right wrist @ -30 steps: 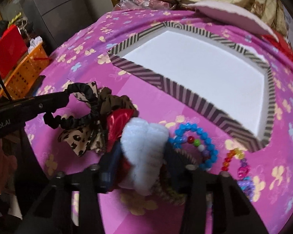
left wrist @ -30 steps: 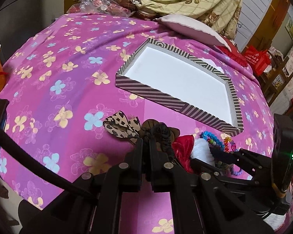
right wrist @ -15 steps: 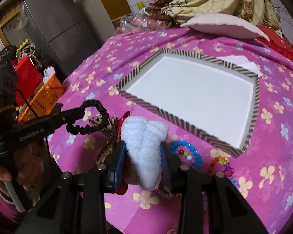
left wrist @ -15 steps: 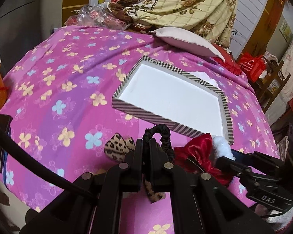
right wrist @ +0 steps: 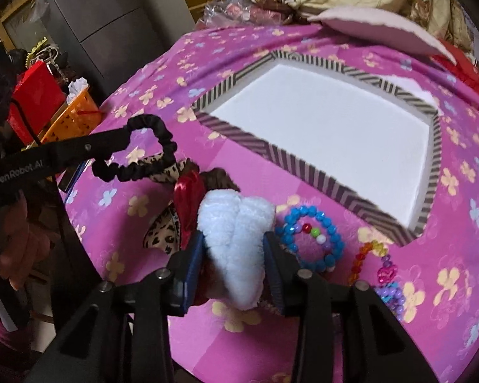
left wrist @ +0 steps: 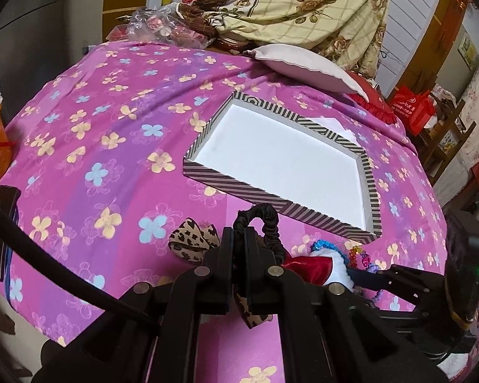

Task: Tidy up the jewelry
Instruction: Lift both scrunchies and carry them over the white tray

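Distance to the striped box (left wrist: 271, 199) is what the coming move turns on, and both loads sit on its near side, short of its near wall. The left gripper (left wrist: 238, 239) has its jaws pressed together on a black scrunchie (left wrist: 266, 220), whose loop arches up and to the right of the fingertips, with a leopard-print bow (left wrist: 193, 239) hanging from it down toward the pink flowered cloth (left wrist: 95, 146). In the right wrist view that same scrunchie (right wrist: 137, 166) stretches as a long loop running roughly level out from the left gripper's tip, well off to the left of the box's near corner. The right gripper (right wrist: 234, 249) pinches a fluffy white scrunchie (right wrist: 236, 239) between its blue pads (right wrist: 191, 261); its jaws are easing open a little at this moment, yet the pads appear to press on the white plush on both sides. A red satin bow (right wrist: 188, 201) hangs against the plush on its left. The box's white floor (right wrist: 329, 127) lies straight ahead and a little right of the right gripper, empty, so this hand looks the nearer of the two, with a shorter, straighter path over the near wall. The left hand would have to travel forward and rightward to clear the same wall. A blue bead bracelet (right wrist: 313, 239) and a multicoloured bead strand (right wrist: 372, 255) lie on the cloth between the right gripper and the box, just outside its corner, waiting their turn.
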Available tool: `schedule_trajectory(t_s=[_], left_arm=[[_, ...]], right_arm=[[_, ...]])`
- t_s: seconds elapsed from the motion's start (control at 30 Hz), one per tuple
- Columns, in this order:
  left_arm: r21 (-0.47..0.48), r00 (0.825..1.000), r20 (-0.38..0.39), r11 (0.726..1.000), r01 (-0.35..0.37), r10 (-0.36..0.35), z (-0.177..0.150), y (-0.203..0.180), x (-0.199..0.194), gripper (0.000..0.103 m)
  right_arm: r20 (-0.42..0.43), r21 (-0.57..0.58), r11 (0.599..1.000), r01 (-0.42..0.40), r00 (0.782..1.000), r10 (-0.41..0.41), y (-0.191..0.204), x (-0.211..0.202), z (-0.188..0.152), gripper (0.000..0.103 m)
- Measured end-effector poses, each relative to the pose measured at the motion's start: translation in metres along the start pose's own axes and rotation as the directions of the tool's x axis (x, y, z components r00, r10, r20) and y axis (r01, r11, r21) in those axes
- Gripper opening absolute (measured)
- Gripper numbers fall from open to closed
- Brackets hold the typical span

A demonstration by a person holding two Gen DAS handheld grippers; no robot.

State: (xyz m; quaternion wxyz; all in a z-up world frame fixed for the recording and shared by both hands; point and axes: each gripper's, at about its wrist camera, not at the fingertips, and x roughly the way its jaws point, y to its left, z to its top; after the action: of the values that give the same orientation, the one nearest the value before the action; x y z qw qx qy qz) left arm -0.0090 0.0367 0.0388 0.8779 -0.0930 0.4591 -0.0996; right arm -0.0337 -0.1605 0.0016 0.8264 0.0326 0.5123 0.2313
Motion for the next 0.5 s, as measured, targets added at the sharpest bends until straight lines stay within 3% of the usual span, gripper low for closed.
schedule_trajectory(t_s=[0.1, 0.17, 0.23, 0.37, 0.4, 0.43, 0.5], left_arm=[[-0.006, 1.0, -0.003, 1.0, 0.0, 0.0, -0.004, 0.003, 0.0, 0.014], [-0.006, 1.0, -0.002, 1.0, -0.001, 0.001, -0.004, 0.004, 0.0, 0.014], [-0.008, 1.0, -0.004, 1.0, -0.001, 0.0, -0.005, 0.006, 0.0, 0.014], [-0.012, 1.0, 0.001, 1.0, -0.002, 0.002, -0.006, 0.007, -0.001, 0.014], [-0.013, 1.0, 0.001, 1.0, -0.001, 0.001, -0.006, 0.007, -0.001, 0.014], [-0.012, 1.0, 0.0, 1.0, -0.002, 0.002, -0.007, 0.007, -0.001, 0.014], [-0.011, 1.0, -0.004, 1.0, -0.003, 0.003, -0.007, 0.008, -0.001, 0.014]], right_arm=[[-0.021, 0.001, 1.0, -0.01, 1.0, 0.01, -0.001, 0.006, -0.003, 0.042], [-0.004, -0.006, 1.0, 0.018, 1.0, -0.018, 0.0, 0.003, -0.005, 0.037], [0.01, -0.013, 1.0, -0.008, 1.0, 0.008, 0.002, -0.001, -0.005, 0.027], [0.017, -0.06, 0.998, 0.027, 1.0, -0.026, 0.009, -0.005, -0.003, 0.027], [0.016, -0.063, 0.998, 0.03, 0.999, -0.029, 0.01, -0.004, -0.002, 0.03], [0.009, -0.059, 0.998, 0.035, 0.999, -0.034, 0.011, -0.002, -0.002, 0.043], [-0.001, -0.066, 0.997, 0.048, 0.999, -0.048, 0.014, 0.005, -0.001, 0.05]])
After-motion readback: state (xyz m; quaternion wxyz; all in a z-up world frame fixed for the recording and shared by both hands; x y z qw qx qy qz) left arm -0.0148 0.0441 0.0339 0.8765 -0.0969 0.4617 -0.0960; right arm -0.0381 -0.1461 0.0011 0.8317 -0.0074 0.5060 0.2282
